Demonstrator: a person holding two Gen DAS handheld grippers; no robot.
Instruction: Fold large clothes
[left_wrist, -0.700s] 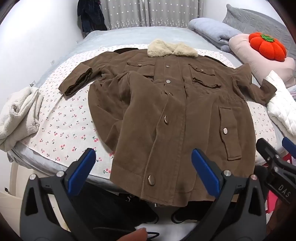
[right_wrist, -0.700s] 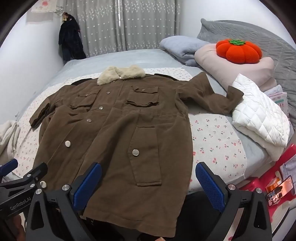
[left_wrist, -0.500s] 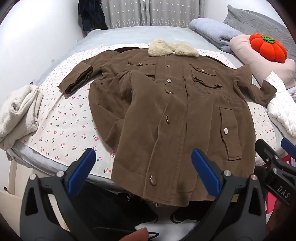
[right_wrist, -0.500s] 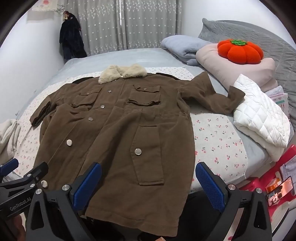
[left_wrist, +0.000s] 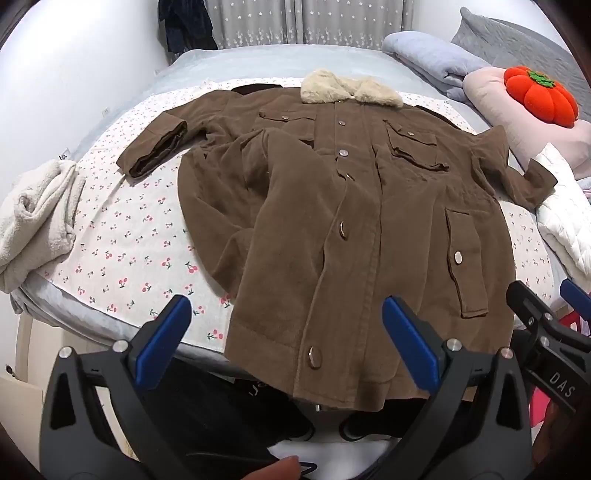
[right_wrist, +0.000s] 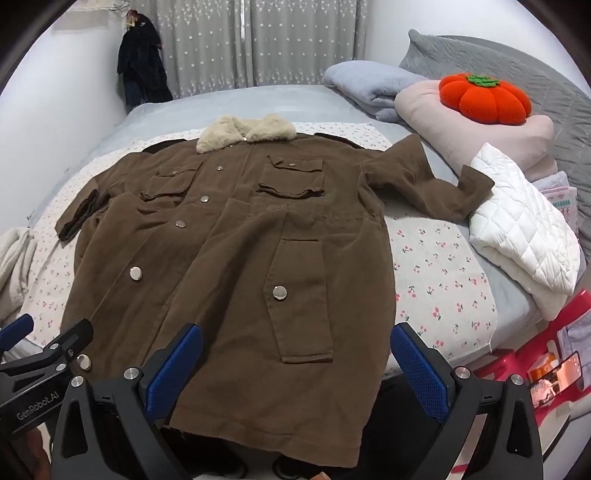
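Observation:
A long brown coat (left_wrist: 351, 221) with a cream fur collar (left_wrist: 349, 90) lies face up on the bed, buttoned, sleeves spread to both sides, its hem hanging over the near bed edge. It also shows in the right wrist view (right_wrist: 236, 258). My left gripper (left_wrist: 284, 328) is open and empty, hovering just above the hem on the left side. My right gripper (right_wrist: 295, 360) is open and empty, above the hem on the right side, near the lower pocket (right_wrist: 301, 299). Neither touches the coat.
A cherry-print sheet (left_wrist: 122, 236) covers the bed. A cream towel (left_wrist: 33, 218) lies at the left edge. A white quilted jacket (right_wrist: 524, 229), pillows and an orange pumpkin cushion (right_wrist: 484, 98) sit at the right. Red items (right_wrist: 546, 373) stand on the floor at right.
Both grippers have moved slightly forward toward the coat's hem. The coat has not moved.

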